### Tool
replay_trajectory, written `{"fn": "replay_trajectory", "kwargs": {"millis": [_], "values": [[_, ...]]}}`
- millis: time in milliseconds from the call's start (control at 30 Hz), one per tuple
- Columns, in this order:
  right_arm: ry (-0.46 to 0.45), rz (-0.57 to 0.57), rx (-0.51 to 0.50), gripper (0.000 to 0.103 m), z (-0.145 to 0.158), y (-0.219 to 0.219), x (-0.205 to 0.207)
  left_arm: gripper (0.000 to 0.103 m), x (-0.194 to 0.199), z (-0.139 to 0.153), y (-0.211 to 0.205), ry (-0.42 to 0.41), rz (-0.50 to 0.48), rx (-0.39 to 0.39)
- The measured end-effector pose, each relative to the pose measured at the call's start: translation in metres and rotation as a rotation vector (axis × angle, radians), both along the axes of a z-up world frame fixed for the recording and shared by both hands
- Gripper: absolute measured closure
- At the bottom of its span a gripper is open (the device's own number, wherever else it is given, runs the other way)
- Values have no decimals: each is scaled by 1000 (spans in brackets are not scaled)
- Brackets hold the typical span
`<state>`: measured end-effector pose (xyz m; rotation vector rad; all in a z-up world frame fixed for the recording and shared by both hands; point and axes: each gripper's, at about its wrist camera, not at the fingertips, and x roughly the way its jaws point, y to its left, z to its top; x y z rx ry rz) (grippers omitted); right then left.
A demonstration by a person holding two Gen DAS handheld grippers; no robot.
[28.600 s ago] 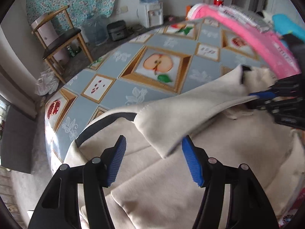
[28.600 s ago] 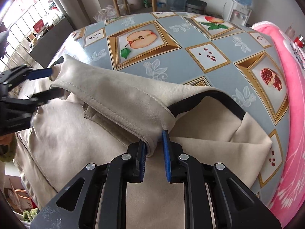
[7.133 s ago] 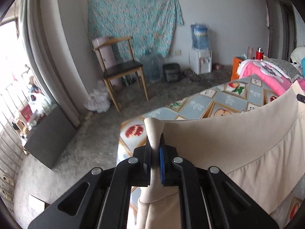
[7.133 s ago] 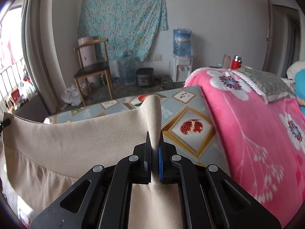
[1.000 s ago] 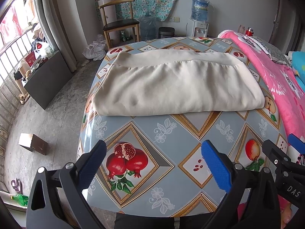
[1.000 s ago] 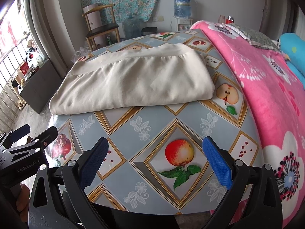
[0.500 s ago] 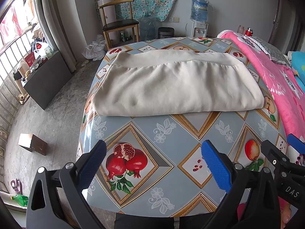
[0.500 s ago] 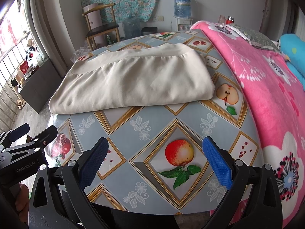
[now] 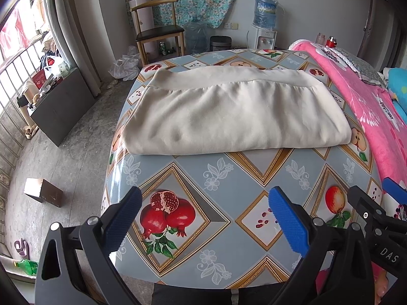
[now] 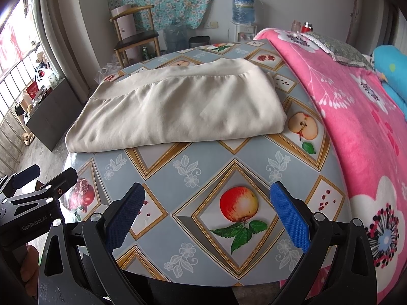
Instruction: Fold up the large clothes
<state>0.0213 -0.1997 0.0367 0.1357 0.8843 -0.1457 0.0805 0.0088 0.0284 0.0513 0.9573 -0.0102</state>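
A cream garment point(image 9: 234, 114) point(image 10: 178, 109) lies folded into a flat rectangle on the far half of the table point(image 9: 229, 178) point(image 10: 203, 157), its ribbed band along the far edge. My left gripper point(image 9: 203, 216) hovers open above the table's near end, well short of the cloth, with nothing between its blue pads. My right gripper point(image 10: 206, 216) is open too, over the printed apple at the near end. In the left wrist view the right gripper point(image 9: 381, 208) shows at the right edge; in the right wrist view the left gripper point(image 10: 38, 185) shows at the left edge.
A pink flowered blanket point(image 10: 356, 106) covers a bed along the table's right side. On the floor to the left are a dark low cabinet point(image 9: 58, 106) and a small box point(image 9: 43, 192). A wooden chair point(image 9: 157, 30) and a water dispenser point(image 9: 264, 25) stand by the far wall.
Since seven seconds ago both grippers have let go of the cream garment, which now lies folded on the table. Over the last second nothing has visibly moved.
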Motion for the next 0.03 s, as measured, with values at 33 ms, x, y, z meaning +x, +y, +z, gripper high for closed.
{"fn": "replay_trajectory", "kwargs": {"millis": [33], "values": [[0, -1, 1, 7, 0, 0, 0, 5, 0, 0, 0, 0, 0, 0]]}}
